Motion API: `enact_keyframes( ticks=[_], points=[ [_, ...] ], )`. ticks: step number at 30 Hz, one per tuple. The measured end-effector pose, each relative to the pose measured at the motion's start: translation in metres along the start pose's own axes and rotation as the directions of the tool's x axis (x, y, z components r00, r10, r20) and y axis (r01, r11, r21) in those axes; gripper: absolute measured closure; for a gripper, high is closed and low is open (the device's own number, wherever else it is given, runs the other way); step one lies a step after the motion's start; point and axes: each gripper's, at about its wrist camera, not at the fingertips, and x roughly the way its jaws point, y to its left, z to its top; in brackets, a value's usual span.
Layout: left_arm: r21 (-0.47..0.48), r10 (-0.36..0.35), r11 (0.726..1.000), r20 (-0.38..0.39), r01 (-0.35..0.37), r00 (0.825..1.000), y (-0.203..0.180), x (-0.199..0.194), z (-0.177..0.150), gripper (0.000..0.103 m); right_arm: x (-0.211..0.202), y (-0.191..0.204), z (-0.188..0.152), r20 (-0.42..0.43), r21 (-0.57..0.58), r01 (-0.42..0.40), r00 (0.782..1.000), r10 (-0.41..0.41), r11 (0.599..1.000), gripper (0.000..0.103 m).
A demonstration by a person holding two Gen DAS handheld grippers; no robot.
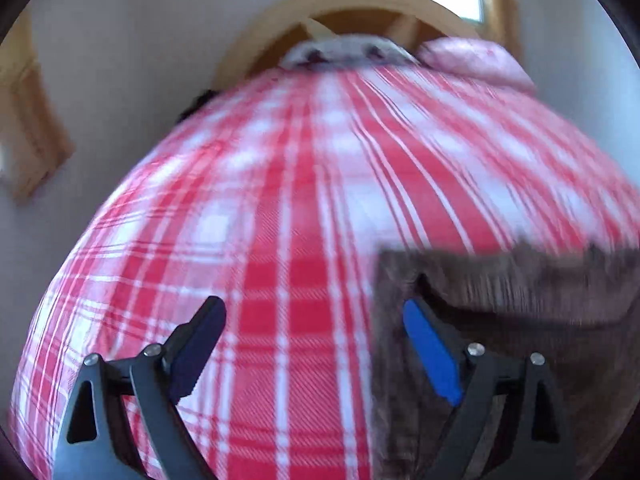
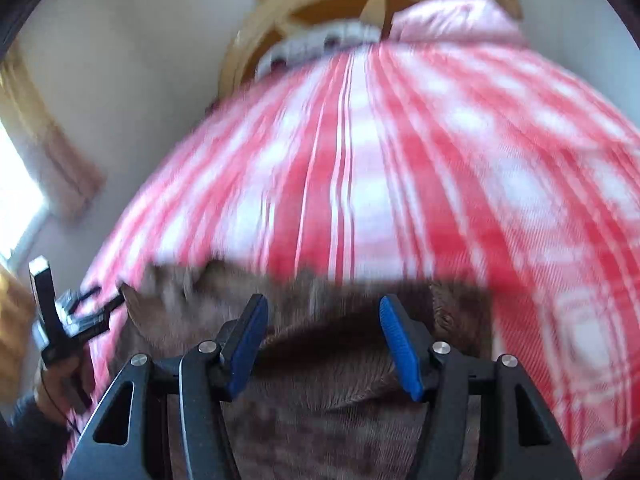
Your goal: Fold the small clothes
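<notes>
I've got one brown garment (image 2: 320, 360) under me, fuzzy, ribbed like corduroy or fleece, lying on the red-and-white plaid. In the right wrist view it fills the bottom middle; its far edge runs roughly straight across, and its left corner looks rumpled and a bit lifted. There's a fold or raised ridge crossing it low down. In the left wrist view the same garment (image 1: 520, 300) sits at lower right with a squared corner and a dark curved crease. Everything's motion-blurred, so I can't tell what kind of clothing it is.
</notes>
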Motion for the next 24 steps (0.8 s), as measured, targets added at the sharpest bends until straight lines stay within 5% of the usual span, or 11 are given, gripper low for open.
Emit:
enact_keyframes(
  ticks=[5,8,15,18,20,22,24],
  points=[
    [-0.041,0.084,0.996,0.033,-0.083,0.996,0.02,-0.003,0.002,0.009,-0.014,0.001,-0.013,0.027,-0.062,0.037,0.999,-0.036,0.997,0.04],
    [-0.049,0.028,0.998,0.007,-0.028,1.0,0.021,-0.01,-0.014,0.009,-0.015,-0.008,-0.027,-0.043,-0.03,-0.039,0.998,0.038,0.999,0.04],
    [0.288,-0.011,0.957,-0.1,0.039,0.995,-0.043,-0.014,-0.048,0.009,0.02,-0.003,-0.055,-0.338,-0.059,-0.007,0.941,-0.013,0.998,0.04],
    [0.327,-0.03,0.943,-0.114,0.066,0.993,-0.061,-0.006,-0.049,0.009,0.031,0.009,-0.046,-0.315,-0.053,-0.053,0.949,0.034,0.997,0.04],
    [0.368,0.016,0.93,-0.075,0.013,0.997,-0.073,0.005,-0.042,0.006,0.04,0.017,-0.035,-0.291,-0.072,-0.078,0.955,0.053,0.994,0.04],
    [0.337,0.052,0.941,-0.036,-0.037,0.998,-0.073,0.014,-0.026,0.005,0.04,0.023,-0.017,-0.186,-0.14,0.029,0.981,-0.055,0.99,0.04],
    [0.267,0.088,0.96,-0.019,-0.08,0.996,-0.065,0.019,-0.006,0.005,0.031,0.019,-0.004,-0.103,-0.099,0.069,0.992,-0.08,0.993,0.04]
  ],
)
